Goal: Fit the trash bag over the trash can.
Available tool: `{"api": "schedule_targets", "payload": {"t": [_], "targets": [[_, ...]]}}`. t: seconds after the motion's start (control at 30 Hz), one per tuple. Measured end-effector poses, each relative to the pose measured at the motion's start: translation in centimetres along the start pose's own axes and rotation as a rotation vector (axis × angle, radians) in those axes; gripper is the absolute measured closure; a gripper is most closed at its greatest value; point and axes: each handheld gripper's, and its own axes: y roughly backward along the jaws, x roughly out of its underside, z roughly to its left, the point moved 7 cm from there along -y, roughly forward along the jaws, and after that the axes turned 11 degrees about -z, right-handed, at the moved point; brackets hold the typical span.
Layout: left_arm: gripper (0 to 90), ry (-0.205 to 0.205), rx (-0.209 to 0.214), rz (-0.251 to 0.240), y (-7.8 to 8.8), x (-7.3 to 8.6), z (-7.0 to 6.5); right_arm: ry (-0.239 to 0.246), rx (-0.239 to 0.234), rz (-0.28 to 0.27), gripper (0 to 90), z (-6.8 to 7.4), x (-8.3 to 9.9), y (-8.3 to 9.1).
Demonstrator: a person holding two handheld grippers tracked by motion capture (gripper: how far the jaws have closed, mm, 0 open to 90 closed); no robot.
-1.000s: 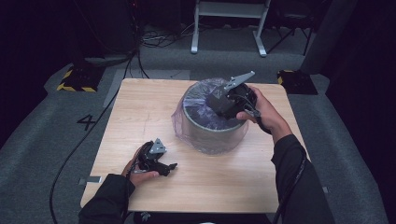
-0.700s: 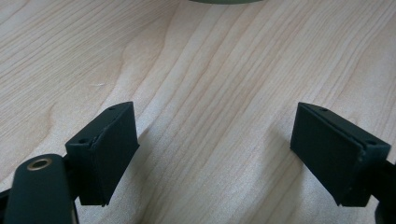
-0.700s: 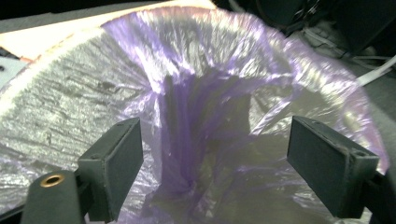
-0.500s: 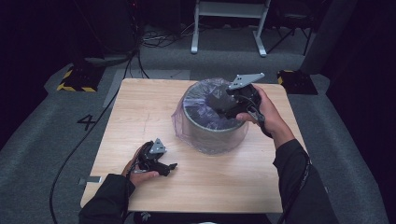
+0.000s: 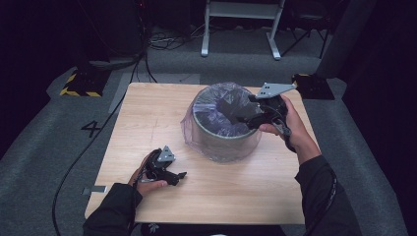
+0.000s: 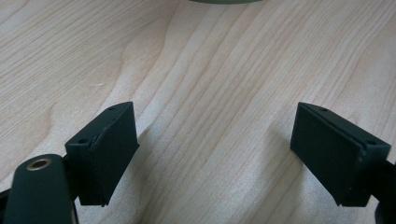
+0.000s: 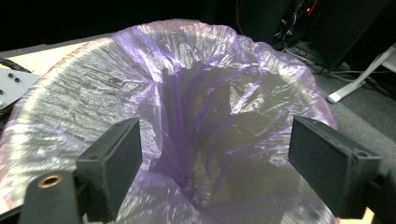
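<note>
A bin (image 5: 223, 135) lined with a purple bag (image 7: 196, 107) stands near the middle of the wooden surface (image 5: 147, 118). The right gripper (image 5: 246, 117) hangs over the bin's rim, jaws spread and empty. The left gripper (image 5: 179, 176) rests near the front edge, jaws spread. A "4" (image 5: 92, 129) marks the floor.

Translucent purple bag (image 5: 211, 105), grey bin (image 5: 231, 145), pale wood-grain table (image 5: 147, 118), black claws
</note>
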Motion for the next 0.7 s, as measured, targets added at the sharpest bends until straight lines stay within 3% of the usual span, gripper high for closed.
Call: {"api": "schedule_targets", "payload": {"t": [0.33,0.7], "targets": [[14.4,0.001,0.000,0.001,0.0,0.0,0.0,-0.027,0.038,-0.062,16.4,-0.1,1.1,2.9],[14.3,0.000,0.001,0.000,0.0,0.0,0.0,-0.002,0.046,-0.078,16.3,0.7,2.9,5.7]]}}
